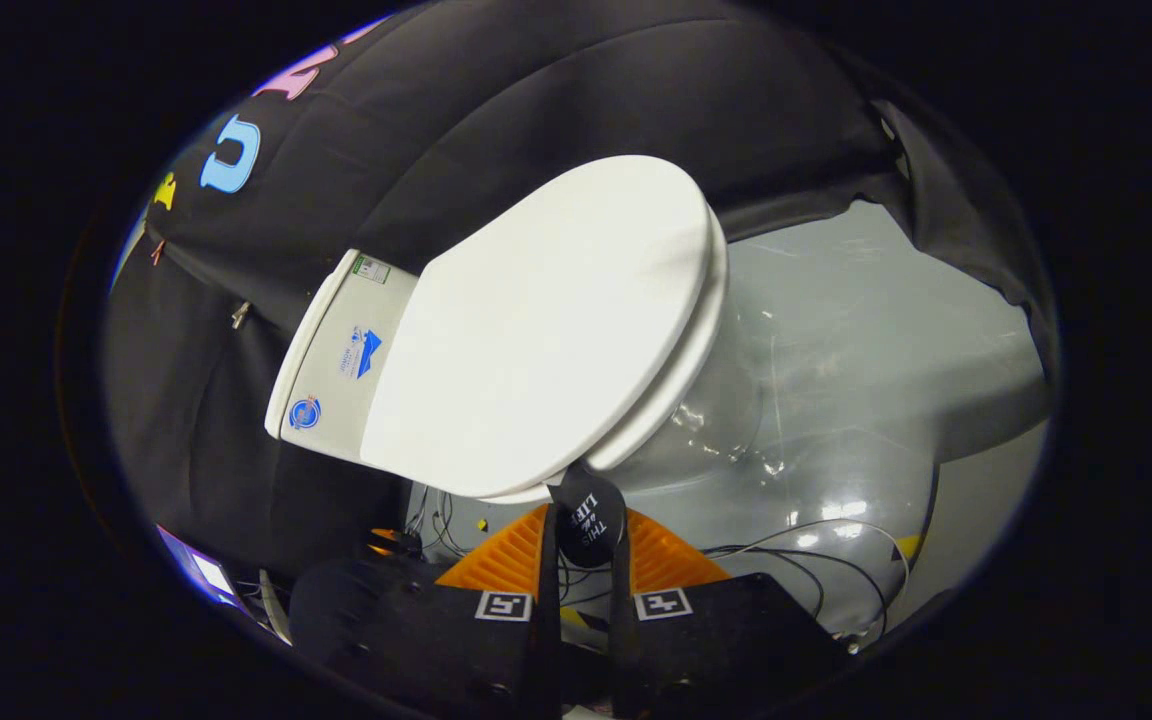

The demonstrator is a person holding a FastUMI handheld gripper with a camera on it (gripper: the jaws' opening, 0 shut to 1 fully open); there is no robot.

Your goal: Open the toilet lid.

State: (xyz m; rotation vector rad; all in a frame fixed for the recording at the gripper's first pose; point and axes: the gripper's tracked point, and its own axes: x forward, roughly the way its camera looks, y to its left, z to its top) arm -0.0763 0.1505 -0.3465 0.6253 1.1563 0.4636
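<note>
white toilet lid, closed, at twelve o'clock beyond the tool, whose fingers appear pressed on a black pull tab at the lid's rim. lifting step; next, raise the tab steadily.

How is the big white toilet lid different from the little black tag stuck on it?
The toilet lid is white; the black tag is dark with writing on it. The lid is big, wide and rounded; the tag is a small strip hanging off the lid's front edge. The lid lies beyond the fingers, while the tag sits between the orange fingers of the gripper, which look closed on it. They are joined together.
</note>
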